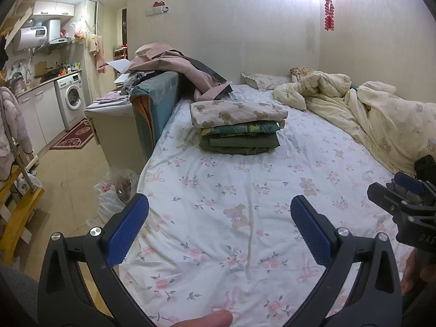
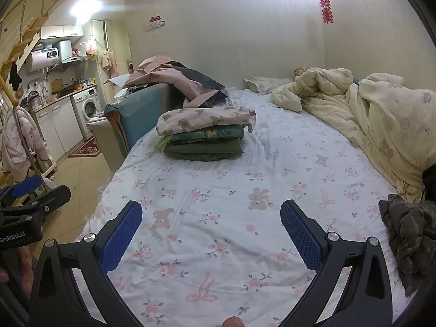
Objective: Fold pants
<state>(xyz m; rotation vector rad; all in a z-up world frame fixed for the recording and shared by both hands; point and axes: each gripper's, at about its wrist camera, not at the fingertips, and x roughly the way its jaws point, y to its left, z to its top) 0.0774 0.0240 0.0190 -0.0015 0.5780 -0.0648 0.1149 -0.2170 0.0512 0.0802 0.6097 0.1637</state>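
A stack of folded clothes [image 1: 238,128] lies on the floral bed sheet [image 1: 231,190], a bear-print piece on top and green pieces below; it also shows in the right wrist view [image 2: 204,139]. A crumpled dark camouflage garment [image 2: 408,234] lies at the right edge of the bed. My left gripper [image 1: 219,212] is open and empty above the sheet. My right gripper [image 2: 211,215] is open and empty above the sheet, left of the camouflage garment. The right gripper shows in the left wrist view [image 1: 403,190], the left one in the right wrist view [image 2: 35,190].
A rumpled yellow duvet [image 1: 368,117] fills the far right of the bed. Pink and dark clothes [image 1: 177,68] are heaped on a teal sofa back [image 1: 155,100] at the bed's left. A plastic bag [image 1: 114,193] sits on the floor. A washing machine [image 1: 69,96] and kitchen stand beyond.
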